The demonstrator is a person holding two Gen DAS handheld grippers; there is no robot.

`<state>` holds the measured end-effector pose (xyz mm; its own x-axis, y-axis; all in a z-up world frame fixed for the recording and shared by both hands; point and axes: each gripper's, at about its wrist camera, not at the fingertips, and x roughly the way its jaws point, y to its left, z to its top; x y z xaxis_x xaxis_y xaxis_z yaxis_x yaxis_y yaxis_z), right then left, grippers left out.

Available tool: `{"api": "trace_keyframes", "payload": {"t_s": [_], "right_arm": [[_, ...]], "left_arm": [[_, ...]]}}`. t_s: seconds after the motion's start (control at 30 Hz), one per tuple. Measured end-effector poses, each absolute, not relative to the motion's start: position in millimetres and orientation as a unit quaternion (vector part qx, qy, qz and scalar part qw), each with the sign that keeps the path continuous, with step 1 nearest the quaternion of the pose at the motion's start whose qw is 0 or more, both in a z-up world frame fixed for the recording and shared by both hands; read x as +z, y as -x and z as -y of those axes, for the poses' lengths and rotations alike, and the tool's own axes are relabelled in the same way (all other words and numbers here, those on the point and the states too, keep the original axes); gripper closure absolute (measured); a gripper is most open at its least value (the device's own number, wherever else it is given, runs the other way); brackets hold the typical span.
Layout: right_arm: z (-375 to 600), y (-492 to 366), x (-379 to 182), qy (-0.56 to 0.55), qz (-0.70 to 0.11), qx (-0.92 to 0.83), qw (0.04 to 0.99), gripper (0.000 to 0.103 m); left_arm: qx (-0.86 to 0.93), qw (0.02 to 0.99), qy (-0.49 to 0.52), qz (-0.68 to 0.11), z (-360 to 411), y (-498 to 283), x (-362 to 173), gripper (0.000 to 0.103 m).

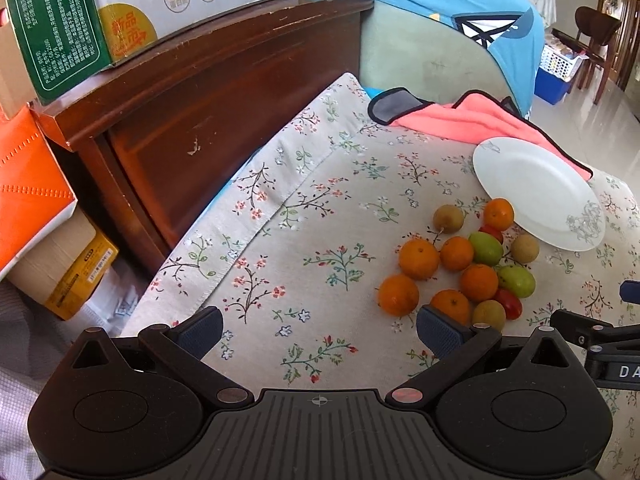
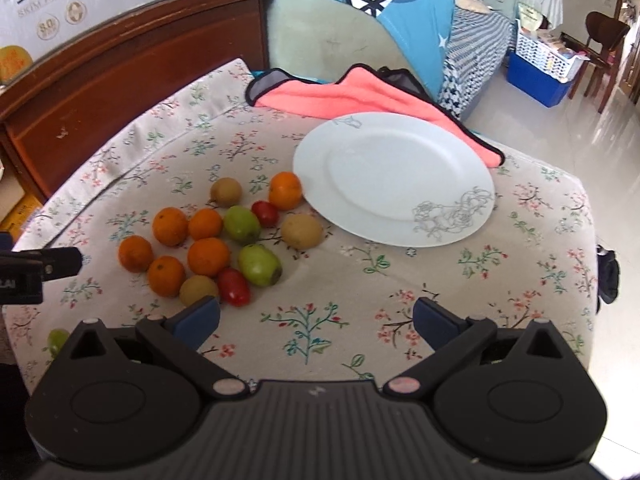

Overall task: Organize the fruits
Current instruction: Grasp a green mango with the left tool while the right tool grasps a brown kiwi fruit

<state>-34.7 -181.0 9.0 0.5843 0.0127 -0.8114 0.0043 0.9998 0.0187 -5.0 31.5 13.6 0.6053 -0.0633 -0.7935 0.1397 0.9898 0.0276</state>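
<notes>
Ahead of the right gripper (image 2: pixel 316 316), on a flower-printed cloth (image 2: pixel 400 280), lies a white plate (image 2: pixel 394 178) with a grey line drawing near its rim; the plate holds nothing. The right gripper's blue-padded fingers (image 2: pixel 198 318) are spread wide, with only cloth between them. Forward and to the left of this gripper sits a loose cluster of fruit: six oranges (image 2: pixel 208 256), two green fruits (image 2: pixel 260 264), two small red tomatoes (image 2: pixel 234 286), and three brownish round fruits (image 2: pixel 302 231). One orange (image 2: pixel 285 190) touches or nearly touches the plate's left edge. The nearest brownish fruit (image 2: pixel 198 290) lies just beyond the left finger. A further green fruit (image 2: pixel 58 340) shows at the cloth's left edge, beside the gripper body.

From the left wrist view, the left gripper (image 1: pixel 320 326) likewise stands wide open and empty over bare cloth. The same fruit cluster (image 1: pixel 460 268) lies ahead and to its right, its nearest orange (image 1: pixel 450 305) just past the right finger (image 1: pixel 438 330). The plate (image 1: pixel 536 188) lies beyond the cluster, further right. Behind the plate lies a coral towel (image 1: pixel 472 118) with black trim. To the left stands a dark wooden cabinet (image 1: pixel 200 100) bearing a milk carton box (image 1: pixel 140 8).
</notes>
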Motion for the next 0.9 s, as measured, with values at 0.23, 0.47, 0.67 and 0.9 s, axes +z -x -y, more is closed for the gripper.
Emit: {"api": "trace_keyframes", "payload": {"t_s": [0.23, 0.47, 0.67, 0.9], "right_arm": [[181.4, 37.3, 9.4, -0.027, -0.444, 0.029, 0.895, 0.013], [195.1, 32.7, 4.0, -0.085, -0.46, 0.036, 0.883, 0.017], [200.5, 27.0, 5.3, -0.068, -0.458, 0.035, 0.886, 0.017], [193.9, 35.5, 1.6, -0.073, -0.468, 0.093, 0.876, 0.021]], "left_arm": [[-0.078, 0.892, -0.025, -0.445, -31.7, 3.6, 6.9, 0.004], [-0.119, 0.888, -0.104, -0.431, -11.3, -0.7, 11.5, 0.004], [-0.122, 0.885, -0.106, -0.437, -19.8, -13.2, 17.3, 0.004], [-0.155, 0.874, -0.1, -0.45, -44.7, 0.6, 17.0, 0.004]]}}
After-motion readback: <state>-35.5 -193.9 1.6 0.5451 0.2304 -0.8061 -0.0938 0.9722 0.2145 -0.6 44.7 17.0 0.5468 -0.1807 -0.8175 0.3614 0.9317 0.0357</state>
